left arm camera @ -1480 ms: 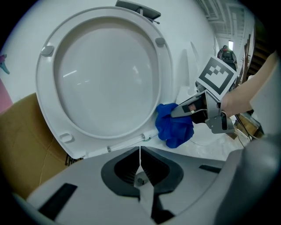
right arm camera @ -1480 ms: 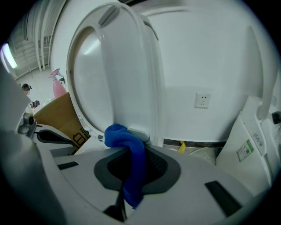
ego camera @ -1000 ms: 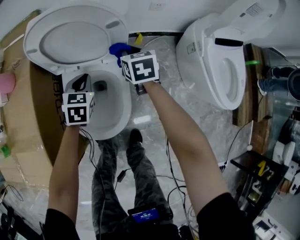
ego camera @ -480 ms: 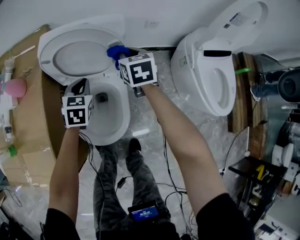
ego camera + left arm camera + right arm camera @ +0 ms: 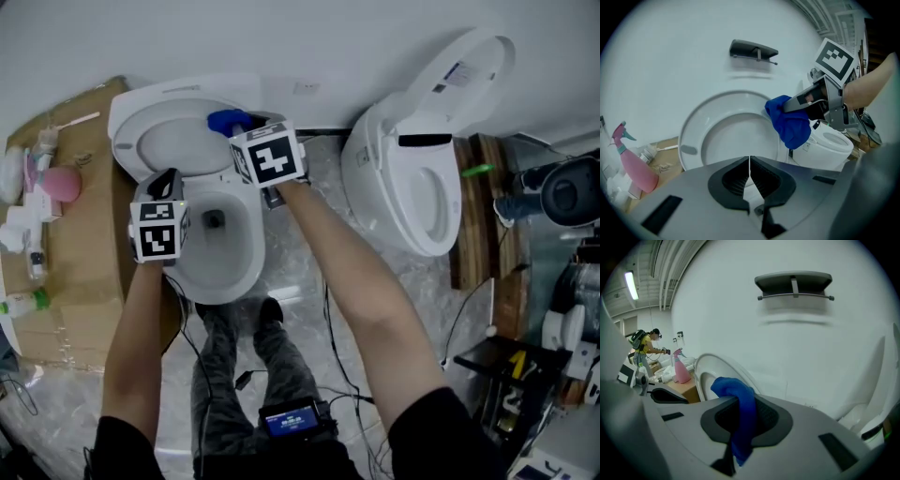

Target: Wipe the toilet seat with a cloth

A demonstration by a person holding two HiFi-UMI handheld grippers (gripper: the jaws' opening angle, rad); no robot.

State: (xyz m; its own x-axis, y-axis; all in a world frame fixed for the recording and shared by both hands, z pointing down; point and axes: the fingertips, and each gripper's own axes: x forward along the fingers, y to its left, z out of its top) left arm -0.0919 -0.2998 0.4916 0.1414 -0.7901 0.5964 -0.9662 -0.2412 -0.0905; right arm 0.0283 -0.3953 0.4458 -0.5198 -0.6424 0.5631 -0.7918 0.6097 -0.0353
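A white toilet stands at the left of the head view, its seat and lid raised against the wall above the open bowl. My right gripper is shut on a blue cloth, held at the upper right rim of the raised seat. From the right gripper view the cloth hangs between the jaws, in front of the seat. My left gripper hovers over the bowl's left rim, shut and empty. Its view shows the cloth beside the seat.
A second white toilet with its lid up stands to the right. Cardboard at the left carries a pink spray bottle and small bottles. Cables and the person's legs cover the floor below. Equipment crowds the right edge.
The head view has tilted, so both toilets sit lower in the frame. My right gripper has carried the cloth left onto the raised seat's rim. The left gripper stays over the bowl.
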